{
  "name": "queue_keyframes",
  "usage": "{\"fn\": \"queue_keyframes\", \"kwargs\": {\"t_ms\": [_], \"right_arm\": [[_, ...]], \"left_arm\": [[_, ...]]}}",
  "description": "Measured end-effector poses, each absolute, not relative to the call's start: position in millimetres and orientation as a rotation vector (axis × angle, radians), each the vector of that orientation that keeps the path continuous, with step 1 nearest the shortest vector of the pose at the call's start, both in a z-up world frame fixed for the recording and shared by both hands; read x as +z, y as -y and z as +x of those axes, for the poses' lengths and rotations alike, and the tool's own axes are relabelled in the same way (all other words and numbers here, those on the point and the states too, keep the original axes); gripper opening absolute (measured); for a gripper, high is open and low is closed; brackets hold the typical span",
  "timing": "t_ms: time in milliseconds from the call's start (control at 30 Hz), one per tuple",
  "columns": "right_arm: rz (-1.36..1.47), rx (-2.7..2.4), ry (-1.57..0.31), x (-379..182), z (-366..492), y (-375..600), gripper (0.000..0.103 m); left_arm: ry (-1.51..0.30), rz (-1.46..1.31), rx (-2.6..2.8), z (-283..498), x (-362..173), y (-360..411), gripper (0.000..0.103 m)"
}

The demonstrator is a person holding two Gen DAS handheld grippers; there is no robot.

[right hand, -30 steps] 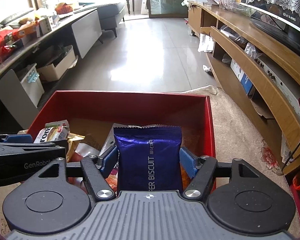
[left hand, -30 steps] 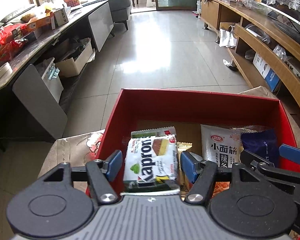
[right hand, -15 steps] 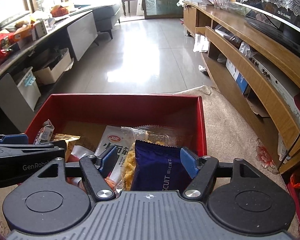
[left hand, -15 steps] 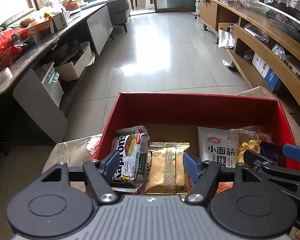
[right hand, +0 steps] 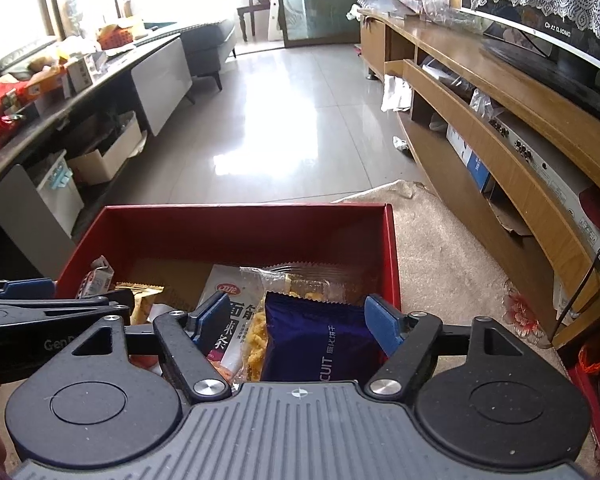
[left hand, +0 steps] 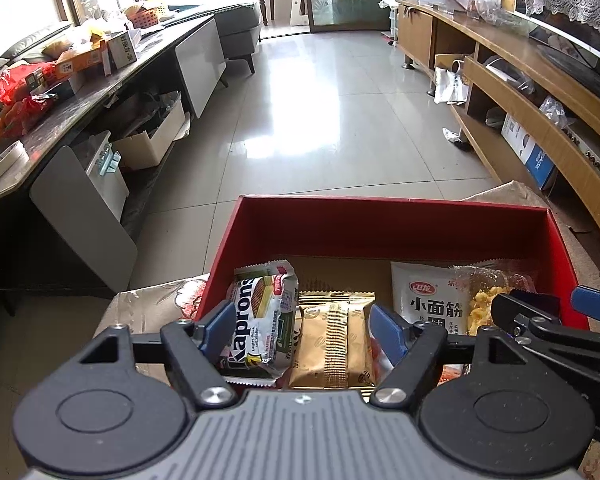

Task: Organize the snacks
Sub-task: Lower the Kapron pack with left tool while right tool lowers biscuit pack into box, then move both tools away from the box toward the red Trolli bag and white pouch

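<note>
1. In the lower middle of both views sits the red box (left hand: 392, 224), and my two grippers hang over its near edge; the left gripper (left hand: 300, 326) and right gripper (right hand: 296, 320) have just been opening, with packets between the jaws but no pad pressing on them, so both are released.
2. The wafer packet (left hand: 260, 316) leans against the box's left wall, beside the gold packet (left hand: 330, 344); the purple biscuit packet (right hand: 316, 340) lies at lower centre of the right view, next to the white packet (right hand: 228, 312).
3. I judge these light, crinkly and slippery, their contents easily crushed; a gentle grip across the middle suits them.
4. The packets' near ends and the box's front wall are hidden under my own bodies.
</note>
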State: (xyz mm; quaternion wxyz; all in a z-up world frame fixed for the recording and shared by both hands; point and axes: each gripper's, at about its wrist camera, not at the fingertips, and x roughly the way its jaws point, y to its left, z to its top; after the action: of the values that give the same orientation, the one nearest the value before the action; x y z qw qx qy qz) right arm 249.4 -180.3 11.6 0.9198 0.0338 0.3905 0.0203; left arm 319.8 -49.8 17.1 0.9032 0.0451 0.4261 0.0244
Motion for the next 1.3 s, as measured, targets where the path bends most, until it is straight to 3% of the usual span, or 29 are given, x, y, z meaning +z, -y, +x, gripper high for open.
{"fn": "queue_keyframes", "kwargs": {"t_ms": [1300], "right_arm": [[0.051,-0.020,-0.761,43,191,198,0.082]], "left_arm": [[-0.888,0.080,-0.101,260,32,68,0.073]]}}
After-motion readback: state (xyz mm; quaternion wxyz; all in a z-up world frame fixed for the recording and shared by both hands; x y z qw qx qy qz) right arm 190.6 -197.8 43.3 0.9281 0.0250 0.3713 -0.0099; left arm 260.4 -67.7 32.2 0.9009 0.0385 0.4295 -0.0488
